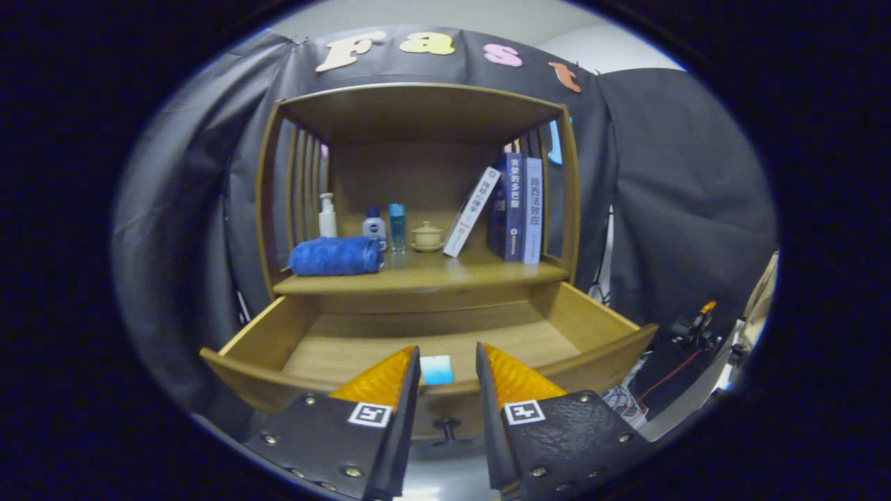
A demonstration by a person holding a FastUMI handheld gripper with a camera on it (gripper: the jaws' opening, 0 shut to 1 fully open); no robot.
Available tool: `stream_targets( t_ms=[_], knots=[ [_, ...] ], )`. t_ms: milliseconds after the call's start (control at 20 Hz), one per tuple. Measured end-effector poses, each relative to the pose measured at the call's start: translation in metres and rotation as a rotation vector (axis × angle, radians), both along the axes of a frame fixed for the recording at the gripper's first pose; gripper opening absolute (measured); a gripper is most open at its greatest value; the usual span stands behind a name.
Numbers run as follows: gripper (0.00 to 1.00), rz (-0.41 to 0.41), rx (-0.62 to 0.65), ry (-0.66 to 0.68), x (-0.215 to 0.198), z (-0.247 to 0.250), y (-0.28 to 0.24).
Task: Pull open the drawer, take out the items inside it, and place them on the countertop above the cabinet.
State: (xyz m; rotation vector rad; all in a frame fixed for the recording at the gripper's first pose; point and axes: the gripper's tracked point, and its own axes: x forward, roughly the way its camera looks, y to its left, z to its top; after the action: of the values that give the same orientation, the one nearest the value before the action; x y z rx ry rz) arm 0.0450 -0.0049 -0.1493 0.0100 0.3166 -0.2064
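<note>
The gripper (pixel 447 362) hangs over the drawer's (pixel 605 362) front edge, fingers apart and holding nothing, spread to straddle a small pale-blue item (pixel 436 369) lying between them on the drawer floor near the front. The knob (pixel 446 424) sits just below. The drawer is pulled out. Beyond, the countertop (pixel 418 278) holds a towel (pixel 335 255), bottles (pixel 374 226), a cup (pixel 427 236) and books (pixel 515 209), with space in front for the item.

Wooden drawer (pixel 585 327) pulled fully open, lower centre. Small light-blue item (pixel 436 369) lies flat inside near front wall. Countertop (pixel 445 275) above.
</note>
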Motion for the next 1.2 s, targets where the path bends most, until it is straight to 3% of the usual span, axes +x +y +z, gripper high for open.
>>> stream_targets(
  t_ms=[100, 250, 650, 900, 1050, 1200],
  knots=[
    [0.58, -0.013, 0.037, 0.047, 0.021, -0.003, 0.004],
    [0.73, 0.006, 0.095, 0.153, 0.046, -0.02, 0.013],
    [0.78, -0.003, 0.041, 0.634, 0.071, -0.089, 0.013],
    [0.78, -0.028, 0.099, 0.792, 0.074, -0.125, 0.01],
    [0.98, -0.014, 0.099, 0.861, 0.072, -0.148, 0.009],
    [0.98, -0.005, 0.117, 0.9, 0.073, -0.159, 0.012]
  ],
)
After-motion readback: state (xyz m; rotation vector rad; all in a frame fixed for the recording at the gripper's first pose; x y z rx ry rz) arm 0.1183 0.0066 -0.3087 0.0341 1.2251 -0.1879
